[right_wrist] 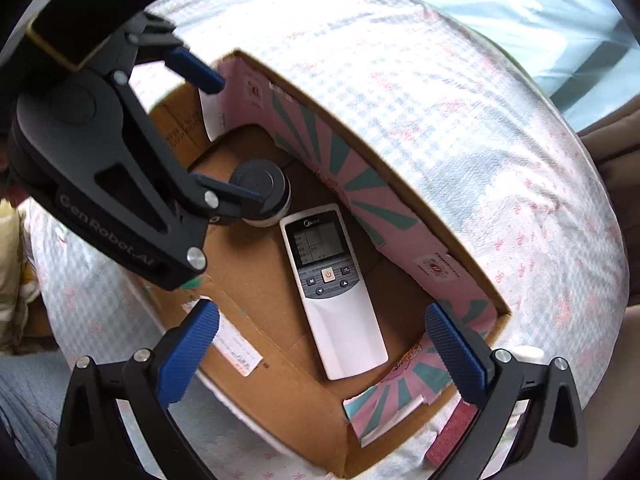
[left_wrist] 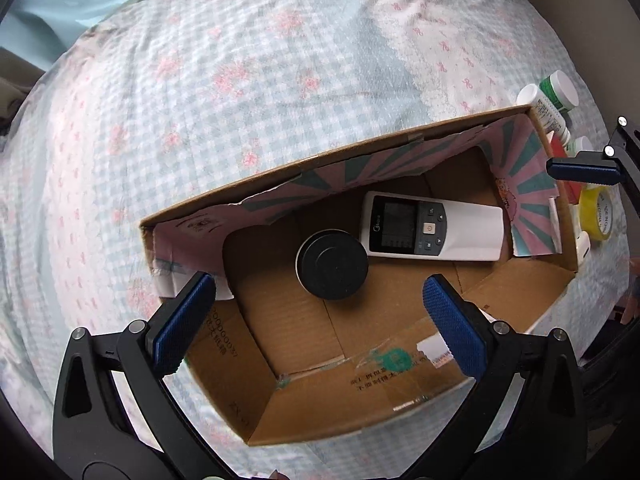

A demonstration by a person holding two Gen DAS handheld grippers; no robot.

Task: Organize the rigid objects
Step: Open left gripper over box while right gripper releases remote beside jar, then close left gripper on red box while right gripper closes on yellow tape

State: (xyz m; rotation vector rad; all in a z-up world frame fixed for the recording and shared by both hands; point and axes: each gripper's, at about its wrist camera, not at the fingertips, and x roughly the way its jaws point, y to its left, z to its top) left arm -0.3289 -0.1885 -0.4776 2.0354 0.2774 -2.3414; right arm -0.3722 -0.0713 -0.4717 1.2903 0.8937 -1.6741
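Rigid objects are being collected into a cardboard box on the bed, and two are already inside. Our left hand-held gripper hangs over the near wall of the box with its fingers spread wide and nothing between them. Our right hand-held gripper is also spread and empty, over the other end of the box; from the left view only one blue finger of it shows at the right edge.

Just below the left hand-held gripper, a round black-lidded jar stands on the box floor. Beside it, touching or almost touching, lies a white remote control with its screen up.

We judge that a drop into the box is finished and the next step is to fetch another item. Outside the far right end of the box we see white bottles with green labels, a roll of yellow tape and something red, partly hidden. The next move calls for the right hand-held gripper to lift clear of the box wall and turn toward these. The tall wall and its loose paper lining could catch a finger, and the bottles stand close together.
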